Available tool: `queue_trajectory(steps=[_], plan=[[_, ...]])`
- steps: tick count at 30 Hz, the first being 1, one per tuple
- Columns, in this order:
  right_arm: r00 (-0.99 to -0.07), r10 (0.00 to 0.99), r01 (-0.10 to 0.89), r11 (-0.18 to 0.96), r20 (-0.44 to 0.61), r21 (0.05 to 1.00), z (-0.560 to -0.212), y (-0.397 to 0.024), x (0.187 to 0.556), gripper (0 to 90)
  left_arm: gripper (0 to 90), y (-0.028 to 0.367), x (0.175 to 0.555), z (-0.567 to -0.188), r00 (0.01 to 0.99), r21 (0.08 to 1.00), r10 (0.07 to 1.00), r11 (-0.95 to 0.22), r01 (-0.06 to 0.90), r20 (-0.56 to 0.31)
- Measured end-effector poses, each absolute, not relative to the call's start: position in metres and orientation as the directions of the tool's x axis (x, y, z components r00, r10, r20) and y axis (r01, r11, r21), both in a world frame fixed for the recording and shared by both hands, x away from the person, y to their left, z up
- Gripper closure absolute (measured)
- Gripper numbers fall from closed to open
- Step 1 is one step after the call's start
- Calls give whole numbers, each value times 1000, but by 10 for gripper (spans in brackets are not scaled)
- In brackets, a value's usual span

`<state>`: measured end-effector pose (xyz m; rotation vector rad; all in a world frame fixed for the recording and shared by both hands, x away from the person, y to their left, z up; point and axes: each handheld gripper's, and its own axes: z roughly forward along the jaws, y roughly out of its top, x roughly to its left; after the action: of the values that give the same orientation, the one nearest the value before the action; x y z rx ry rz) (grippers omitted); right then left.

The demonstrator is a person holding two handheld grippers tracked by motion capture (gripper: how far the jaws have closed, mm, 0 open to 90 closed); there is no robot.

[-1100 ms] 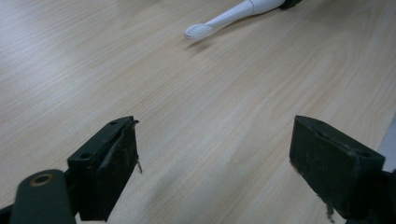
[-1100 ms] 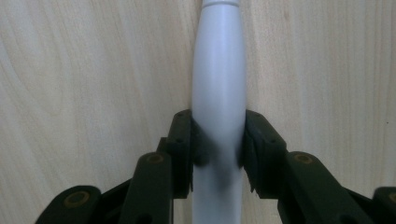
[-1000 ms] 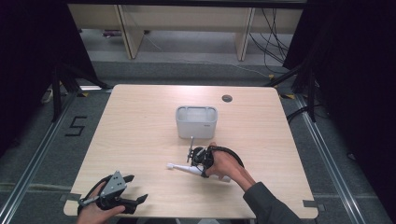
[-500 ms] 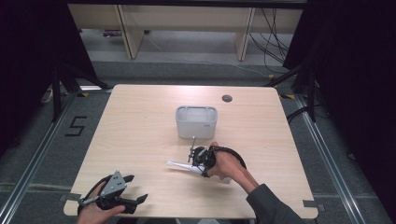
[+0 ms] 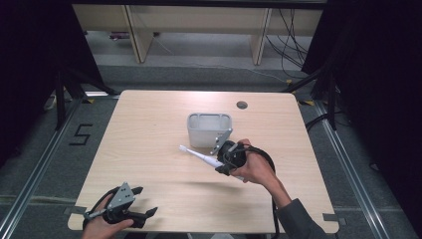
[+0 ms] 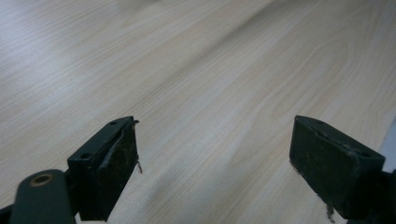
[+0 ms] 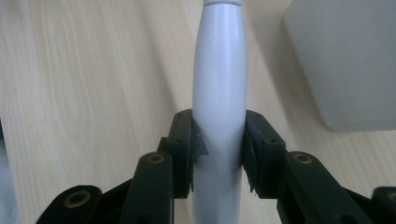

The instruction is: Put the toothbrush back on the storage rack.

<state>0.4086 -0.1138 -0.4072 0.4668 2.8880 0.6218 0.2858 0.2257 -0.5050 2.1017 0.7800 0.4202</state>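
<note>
The right gripper (image 5: pixel 223 165) is closed on the handle of the toothbrush (image 5: pixel 199 155) and holds it above the table (image 5: pixel 149 129), just in front of the grey holder (image 5: pixel 209 129). The pickup seems done; putting the toothbrush into the holder is probably left. The left gripper (image 5: pixel 142 201) rests wide open and empty at the table's near edge.

White electric toothbrush (image 5: pixel 199 155) in right gripper (image 5: pixel 225 158) beside grey container (image 5: pixel 209 129); left gripper (image 5: pixel 130 205) at desk (image 5: pixel 149 129) corner.

White plastic toothbrush (image 5: pixel 201 156) beside pale grey rectangular plastic bin (image 5: pixel 209 129); light wood-grain table (image 5: pixel 149 139); black claws (image 7: pixel 218 140).
</note>
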Motion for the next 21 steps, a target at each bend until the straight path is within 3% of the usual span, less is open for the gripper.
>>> queue_trajectory(steps=[6,9,11,21], plan=[[-909,411,291,732,-60,616,-404,-127,416,667,147,225,284,-505,743,810,669,-440,389,7],[-904,424,302,723,-54,621,-405,-127,419,667,147,226,286,-505,748,806,663,-460,371,34],[-899,435,307,705,-48,639,-405,-126,419,667,147,225,284,-505,746,812,666,-432,392,-5],[-884,464,287,635,-57,718,-404,-134,424,666,147,224,284,-505,741,812,672,-430,396,-5]])
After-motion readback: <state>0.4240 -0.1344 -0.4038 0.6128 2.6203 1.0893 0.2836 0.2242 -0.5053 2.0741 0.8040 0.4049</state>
